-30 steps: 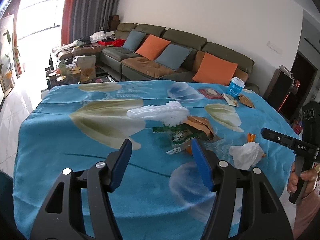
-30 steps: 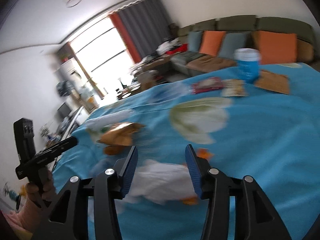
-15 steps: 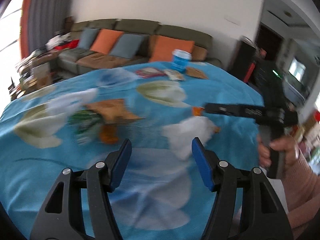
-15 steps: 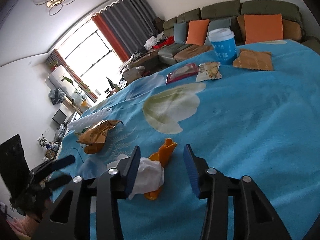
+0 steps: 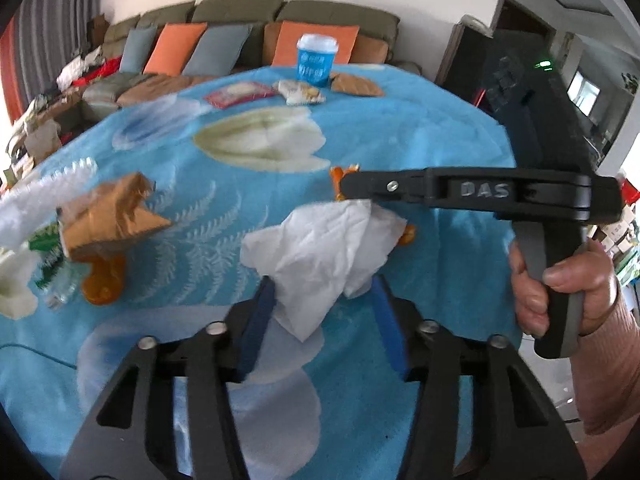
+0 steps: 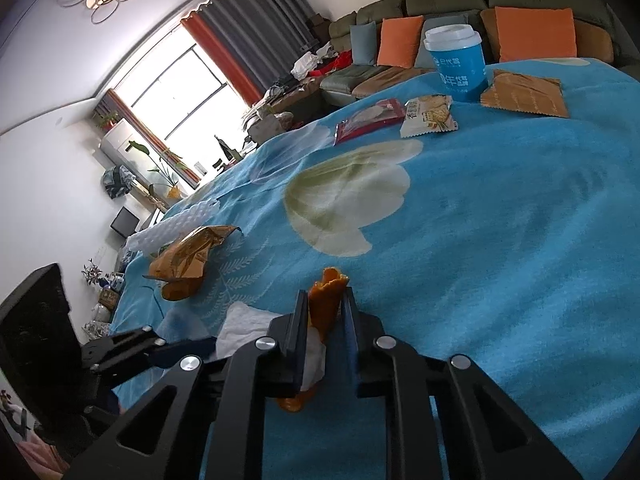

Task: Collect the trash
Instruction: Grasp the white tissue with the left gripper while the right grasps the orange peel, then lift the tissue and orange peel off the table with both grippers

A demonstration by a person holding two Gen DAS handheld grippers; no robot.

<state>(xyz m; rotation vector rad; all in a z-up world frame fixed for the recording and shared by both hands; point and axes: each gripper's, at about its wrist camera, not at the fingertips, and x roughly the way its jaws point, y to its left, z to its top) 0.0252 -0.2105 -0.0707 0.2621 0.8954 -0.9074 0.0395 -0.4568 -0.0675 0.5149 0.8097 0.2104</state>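
A crumpled white tissue [image 5: 320,248] lies on the blue tablecloth [image 5: 420,140] over a strip of orange peel [image 5: 340,174]. My left gripper [image 5: 324,300] is open, its blue pads either side of the tissue's near end. My right gripper [image 6: 326,312] is shut on the orange peel [image 6: 326,292], with the tissue [image 6: 244,324] just to its left. In the left wrist view the right gripper [image 5: 352,184] reaches in from the right above the tissue.
A brown wrapper [image 5: 112,216], an orange peel piece [image 5: 102,280] and white foam packing [image 5: 44,196] lie to the left. A blue paper cup [image 6: 456,64], a red packet [image 6: 370,118], a cracker packet [image 6: 428,114] and a brown packet [image 6: 524,94] sit at the far edge. A sofa [image 5: 248,24] stands behind.
My left gripper has swung right and moved in until its pads flank the tissue. My right gripper has closed on the orange peel.
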